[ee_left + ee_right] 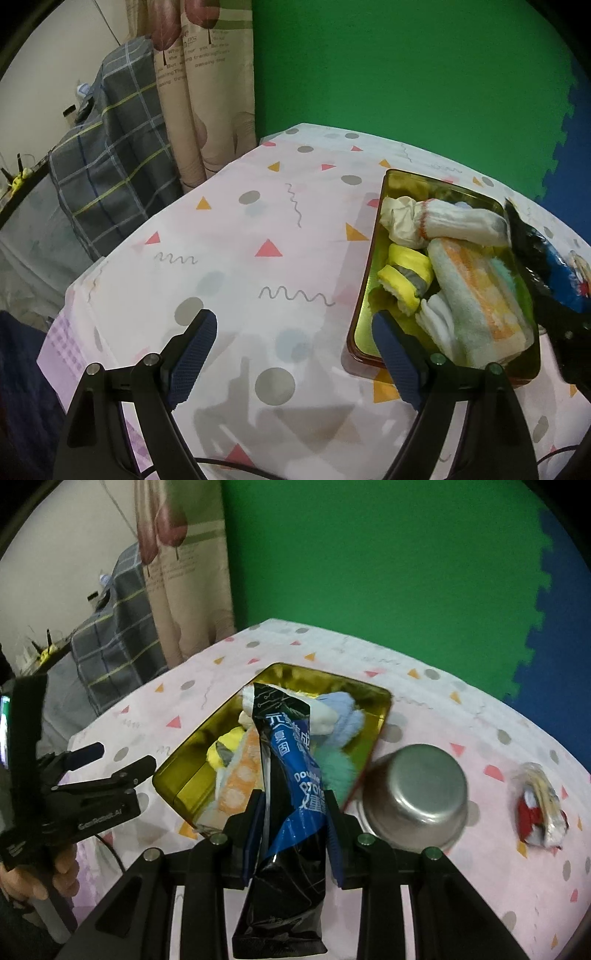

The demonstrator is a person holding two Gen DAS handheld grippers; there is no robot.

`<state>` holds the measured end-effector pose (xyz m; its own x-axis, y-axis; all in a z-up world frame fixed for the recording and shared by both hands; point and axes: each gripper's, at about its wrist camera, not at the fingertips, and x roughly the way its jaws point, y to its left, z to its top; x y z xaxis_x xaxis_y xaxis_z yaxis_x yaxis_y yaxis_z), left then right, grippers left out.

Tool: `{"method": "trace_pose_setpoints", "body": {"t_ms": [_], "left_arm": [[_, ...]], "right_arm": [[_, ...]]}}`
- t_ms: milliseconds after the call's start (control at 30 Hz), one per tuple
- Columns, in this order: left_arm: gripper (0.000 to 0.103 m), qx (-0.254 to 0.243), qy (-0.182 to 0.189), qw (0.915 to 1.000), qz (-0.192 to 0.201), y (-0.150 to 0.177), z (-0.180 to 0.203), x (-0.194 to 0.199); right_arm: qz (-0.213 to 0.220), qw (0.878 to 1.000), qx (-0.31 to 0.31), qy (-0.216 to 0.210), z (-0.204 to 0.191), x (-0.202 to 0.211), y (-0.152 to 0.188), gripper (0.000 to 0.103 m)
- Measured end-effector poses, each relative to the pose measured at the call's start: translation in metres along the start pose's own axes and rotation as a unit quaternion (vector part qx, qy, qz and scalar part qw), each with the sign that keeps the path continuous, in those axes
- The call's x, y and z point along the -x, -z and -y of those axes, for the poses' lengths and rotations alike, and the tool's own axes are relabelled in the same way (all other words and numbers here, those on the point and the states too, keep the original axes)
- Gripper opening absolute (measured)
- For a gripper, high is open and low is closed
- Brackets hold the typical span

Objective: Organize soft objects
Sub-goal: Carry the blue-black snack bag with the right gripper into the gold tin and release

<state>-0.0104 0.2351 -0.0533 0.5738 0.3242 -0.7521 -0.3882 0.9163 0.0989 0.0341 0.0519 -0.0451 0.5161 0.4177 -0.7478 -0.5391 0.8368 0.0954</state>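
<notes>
step: we bring the bag (291, 775) over the tin (382, 709) | right claw (295, 827) squeezes bag | left claw (291, 354) wide, holds nothing | tip: we go low, let go gently

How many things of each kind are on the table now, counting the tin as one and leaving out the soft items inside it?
Gold tin: 1
Steel cup, upside down: 1
Blue and black packet, clamped in the right gripper over the tin: 1
Small red and white wrapped item: 1
Total: 4
</notes>
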Motion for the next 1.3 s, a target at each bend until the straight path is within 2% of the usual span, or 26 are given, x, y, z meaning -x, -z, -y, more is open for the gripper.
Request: {"method": "trace_pose_setpoints", "body": {"t_ms": [433, 567, 700, 1033, 1300], "left_arm": [[0.084, -0.001, 0.003, 0.9999, -0.010, 0.001, -0.001, -0.005], [0.084, 0.004, 0.005, 0.9999, -0.012, 0.001, -0.002, -0.006], [0.084, 0.003, 0.005, 0.9999, -0.014, 0.002, -0.002, -0.007], [0.084, 0.000, 0.004, 0.9999, -0.013, 0.002, -0.001, -0.007], [0.084, 0.002, 0.010, 0.9997, -0.021, 0.001, 0.000, -0.011]], "right_arm": [[-0.006, 1.000, 0.003, 0.018, -0.004, -0.045, -0.024, 0.031], [-0.010, 1.000, 0.005, 0.020, -0.003, -0.049, -0.020, 0.031], [-0.008, 1.000, 0.015, 0.025, -0.004, -0.050, -0.021, 0.020], [-0.006, 0.999, 0.019, 0.026, -0.004, -0.057, -0.032, 0.020], [0.003, 1.000, -0.001, 0.029, -0.001, -0.070, -0.051, 0.020]]}}
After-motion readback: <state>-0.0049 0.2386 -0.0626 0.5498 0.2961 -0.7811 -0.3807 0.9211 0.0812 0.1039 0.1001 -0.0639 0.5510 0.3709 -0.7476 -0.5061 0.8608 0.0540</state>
